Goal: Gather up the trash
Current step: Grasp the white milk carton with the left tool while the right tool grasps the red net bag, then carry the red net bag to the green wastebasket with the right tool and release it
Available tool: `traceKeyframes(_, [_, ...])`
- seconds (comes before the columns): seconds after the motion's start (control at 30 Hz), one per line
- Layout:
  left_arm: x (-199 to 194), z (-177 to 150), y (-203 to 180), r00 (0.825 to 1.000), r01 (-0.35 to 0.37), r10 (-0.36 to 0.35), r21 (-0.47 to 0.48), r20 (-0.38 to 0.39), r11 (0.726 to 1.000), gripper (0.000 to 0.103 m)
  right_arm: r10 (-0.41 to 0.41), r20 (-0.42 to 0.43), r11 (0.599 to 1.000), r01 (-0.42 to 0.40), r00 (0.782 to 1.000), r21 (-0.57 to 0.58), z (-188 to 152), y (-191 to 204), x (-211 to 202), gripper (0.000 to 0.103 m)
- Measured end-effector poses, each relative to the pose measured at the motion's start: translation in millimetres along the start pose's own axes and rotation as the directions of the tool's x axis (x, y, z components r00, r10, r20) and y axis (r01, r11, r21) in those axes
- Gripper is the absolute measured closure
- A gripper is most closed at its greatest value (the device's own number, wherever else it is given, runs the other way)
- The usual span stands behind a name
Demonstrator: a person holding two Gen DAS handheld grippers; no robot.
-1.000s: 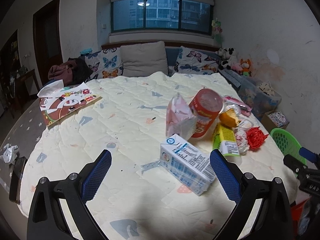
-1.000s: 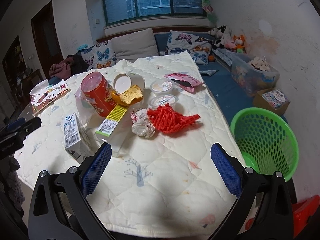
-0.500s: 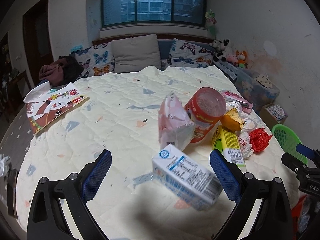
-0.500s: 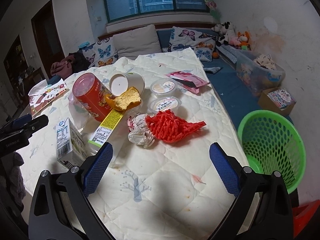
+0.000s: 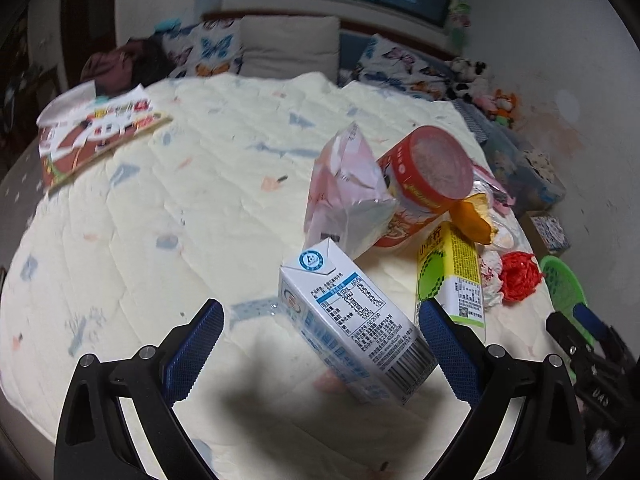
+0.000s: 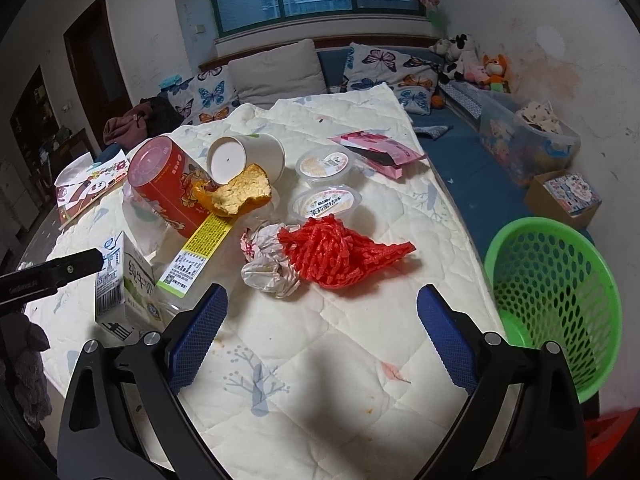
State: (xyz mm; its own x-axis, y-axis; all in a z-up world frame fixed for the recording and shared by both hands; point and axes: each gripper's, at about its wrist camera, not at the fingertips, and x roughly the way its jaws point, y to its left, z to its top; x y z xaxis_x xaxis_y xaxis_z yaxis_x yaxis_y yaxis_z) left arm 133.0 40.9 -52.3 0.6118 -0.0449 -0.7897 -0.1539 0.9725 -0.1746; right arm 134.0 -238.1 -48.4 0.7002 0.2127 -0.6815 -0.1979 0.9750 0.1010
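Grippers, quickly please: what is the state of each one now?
Left gripper: open, milk carton between its fingers, not gripped.
Right gripper: open, closing slightly, holding nothing.

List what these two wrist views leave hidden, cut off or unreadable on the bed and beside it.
- Green basket: in the left wrist view the frame's dark edge and the right gripper's finger hide most of it.
- Milk carton: in the right wrist view the left gripper's black finger crosses its top.
- White paper cup: hidden behind the red can in the left wrist view.
- Yellow box: small print too fine to read.
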Motion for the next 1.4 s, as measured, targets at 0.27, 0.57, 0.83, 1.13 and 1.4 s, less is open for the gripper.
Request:
traceKeyframes(0.27, [20, 6, -11, 0.997, -0.046, 0.041, -0.073, -0.072, 0.996, 0.013, 0.015, -0.002, 1.0, -0.015, 1.0, -0.017, 3, -10, 5, 0.012])
traceKeyframes(0.57, [41, 9, -15, 0.987, -0.083, 0.07, -0.089, -0.145, 0.993, 0.028, 0.046, -0.024, 0.998, -0.047, 0.999, -0.049, 9, -21, 17, 0.018])
traceKeyframes(0.83, [45, 9, -15, 0.985, -0.062, 0.048, -0.075, -0.167, 0.995, 0.042, 0.07, -0.045, 0.992, -0.074, 0.997, -0.1, 20, -20, 37, 0.026])
traceKeyframes(1.13, [36, 10, -9, 0.986, -0.031, 0.023, -0.043, -0.163, 0.999, 0.062, 0.069, -0.104, 0.986, -0.084, 0.992, -0.143, 21, -16, 66, 0.043])
traceKeyframes(1.4, [10, 3, -3, 0.991, -0.015, 0.015, 0.003, -0.132, 1.0, 0.063, 0.101, -0.097, 0.99, -0.109, 0.99, -0.085, 11, -23, 56, 0.06])
